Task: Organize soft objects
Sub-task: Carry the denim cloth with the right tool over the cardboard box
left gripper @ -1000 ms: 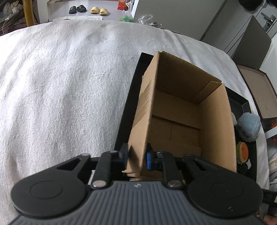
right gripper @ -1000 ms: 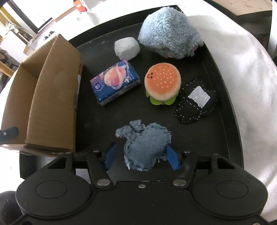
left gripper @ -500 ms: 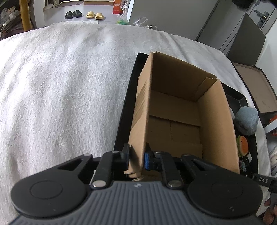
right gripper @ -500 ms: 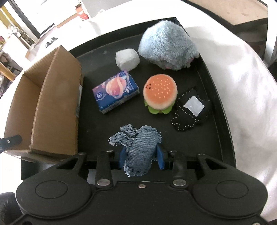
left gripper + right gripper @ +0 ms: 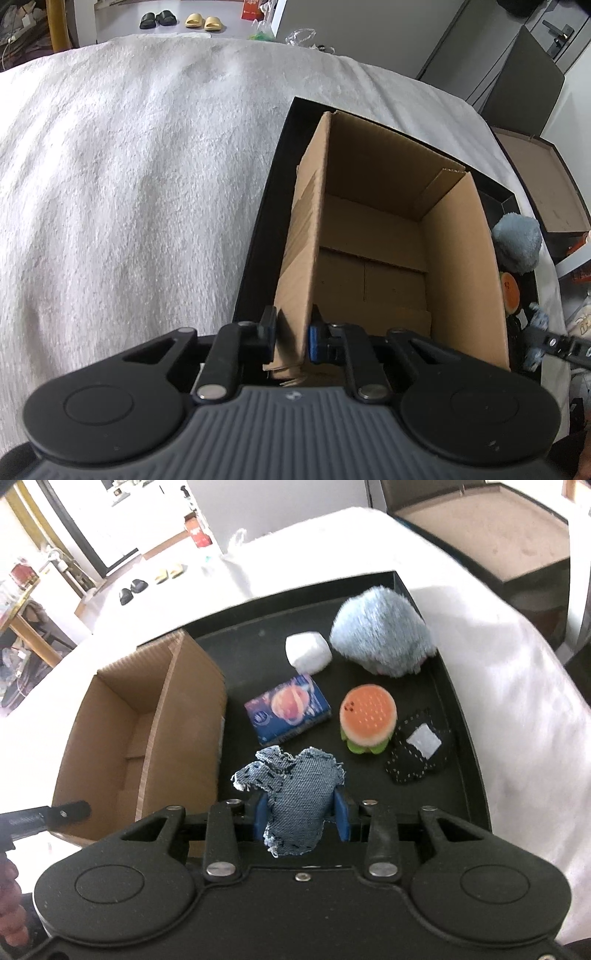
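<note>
My right gripper [image 5: 301, 814] is shut on a frayed denim patch [image 5: 295, 786] and holds it above the black tray [image 5: 461, 738], just right of the open cardboard box [image 5: 110, 738]. On the tray lie a burger plush [image 5: 367, 718], a blue tissue pack [image 5: 286, 709], a white soft block [image 5: 308, 652], a grey-blue fluffy plush [image 5: 380, 631] and a black stitched pouch [image 5: 419, 749]. My left gripper [image 5: 291, 338] is shut on the near left wall of the box [image 5: 388, 258], whose inside is empty. The fluffy plush [image 5: 517, 240] and burger [image 5: 509, 291] show past the box.
The tray rests on a white towel-covered surface [image 5: 129, 184]. A brown lidded case [image 5: 491, 535] stands beyond the far right corner. Slippers [image 5: 177, 20] lie on the floor far behind. The right gripper's finger [image 5: 550, 343] shows at the left view's right edge.
My right gripper closed on the denim patch and lifted it up off the tray, moving slightly toward the box. My left gripper kept its hold on the box wall.
</note>
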Tool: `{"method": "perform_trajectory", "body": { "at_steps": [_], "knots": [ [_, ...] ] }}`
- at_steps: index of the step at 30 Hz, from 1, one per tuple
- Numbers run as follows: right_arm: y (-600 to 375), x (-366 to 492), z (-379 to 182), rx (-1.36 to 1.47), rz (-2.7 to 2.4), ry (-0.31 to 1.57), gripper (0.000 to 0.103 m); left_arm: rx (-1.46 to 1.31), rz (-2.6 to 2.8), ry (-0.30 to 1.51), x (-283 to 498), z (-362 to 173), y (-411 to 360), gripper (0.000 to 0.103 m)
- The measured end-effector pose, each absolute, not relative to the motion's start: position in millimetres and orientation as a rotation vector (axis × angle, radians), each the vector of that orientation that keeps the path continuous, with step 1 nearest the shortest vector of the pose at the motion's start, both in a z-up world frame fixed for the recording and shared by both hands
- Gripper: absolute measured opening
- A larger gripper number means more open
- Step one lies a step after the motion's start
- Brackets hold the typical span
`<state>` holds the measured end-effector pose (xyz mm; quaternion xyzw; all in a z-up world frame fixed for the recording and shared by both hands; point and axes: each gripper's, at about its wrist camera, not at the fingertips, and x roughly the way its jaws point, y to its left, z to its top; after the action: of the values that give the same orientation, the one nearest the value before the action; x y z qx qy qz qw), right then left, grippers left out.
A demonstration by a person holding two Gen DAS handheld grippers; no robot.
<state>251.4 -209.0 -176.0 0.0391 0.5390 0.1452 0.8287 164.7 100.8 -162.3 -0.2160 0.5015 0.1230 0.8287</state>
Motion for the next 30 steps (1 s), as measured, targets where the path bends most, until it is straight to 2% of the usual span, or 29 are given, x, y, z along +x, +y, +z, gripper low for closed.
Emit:
{"method": "perform_trajectory", "body": {
  "at_steps": [12,24,30],
  "knots": [
    [-177,249,-142,0.042,0.381,1.062,0.035,-0.460,0.235,1.106,165,-165,97,0.016],
    [-139,239,-131,-0.032,0.438,1.030,0.035,-0.476,0.220,1.119,167,-163,101,0.019],
    [-120,236,-128,-0.055,0.473,0.997,0.035,-0.482,0.225,1.147,168,-167,103,0.033]
  ]
}}
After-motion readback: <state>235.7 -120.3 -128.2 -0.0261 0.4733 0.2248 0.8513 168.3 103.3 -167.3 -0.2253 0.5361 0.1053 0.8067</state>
